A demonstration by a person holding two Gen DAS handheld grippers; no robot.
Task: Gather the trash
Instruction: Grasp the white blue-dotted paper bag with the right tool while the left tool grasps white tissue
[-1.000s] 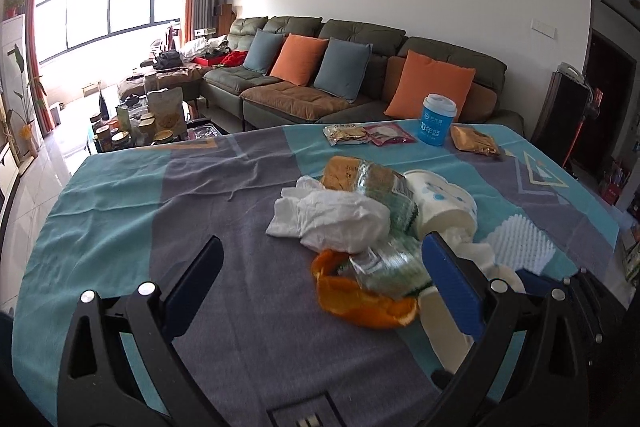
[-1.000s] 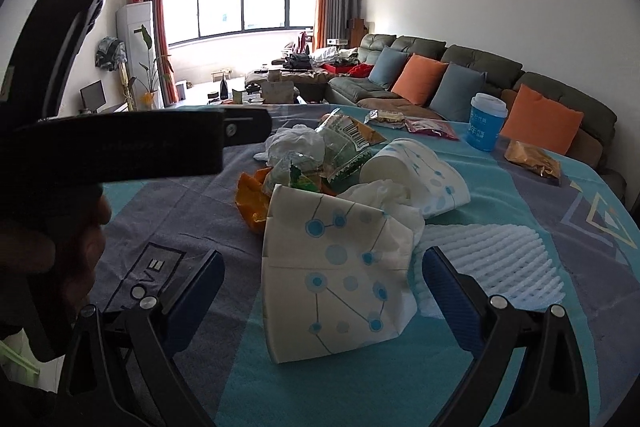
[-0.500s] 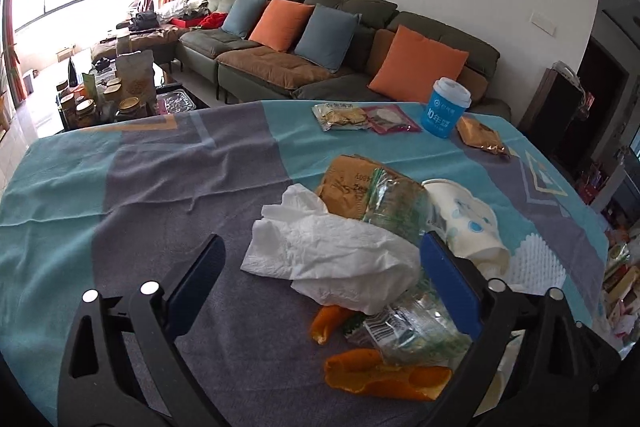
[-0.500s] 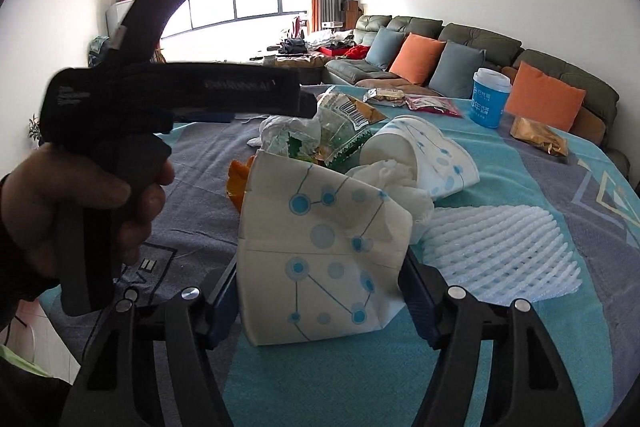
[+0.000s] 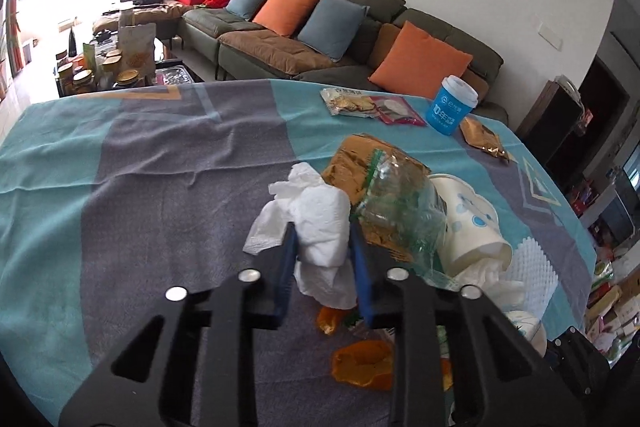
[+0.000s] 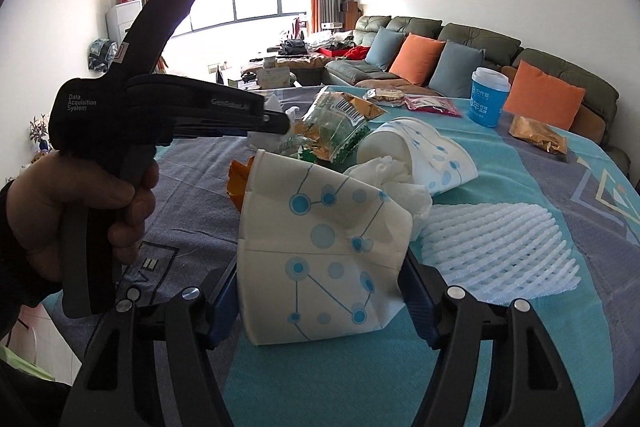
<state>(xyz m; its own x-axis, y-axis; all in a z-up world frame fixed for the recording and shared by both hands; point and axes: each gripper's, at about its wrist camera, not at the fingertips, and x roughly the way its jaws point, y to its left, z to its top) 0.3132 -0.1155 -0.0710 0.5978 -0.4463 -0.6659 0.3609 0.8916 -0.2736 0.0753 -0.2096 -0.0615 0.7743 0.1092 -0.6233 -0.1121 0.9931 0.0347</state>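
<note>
Left gripper [image 5: 322,247] jaws clamped on crumpled white tissue [image 5: 320,223], frame centre. Right gripper [image 6: 320,287] jaws squeezing crushed white blue-dotted paper cup [image 6: 320,251], lower centre. Lift both straight up, slowly; avoid snagging clear plastic wrapper [image 5: 400,211] beside tissue.

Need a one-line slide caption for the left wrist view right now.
Left gripper clamps a crumpled white tissue beside the snack wrapper and paper cup.

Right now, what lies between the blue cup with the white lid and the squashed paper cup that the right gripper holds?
In the right wrist view, a second paper cup lies on its side, tissue spilling from its mouth.
</note>
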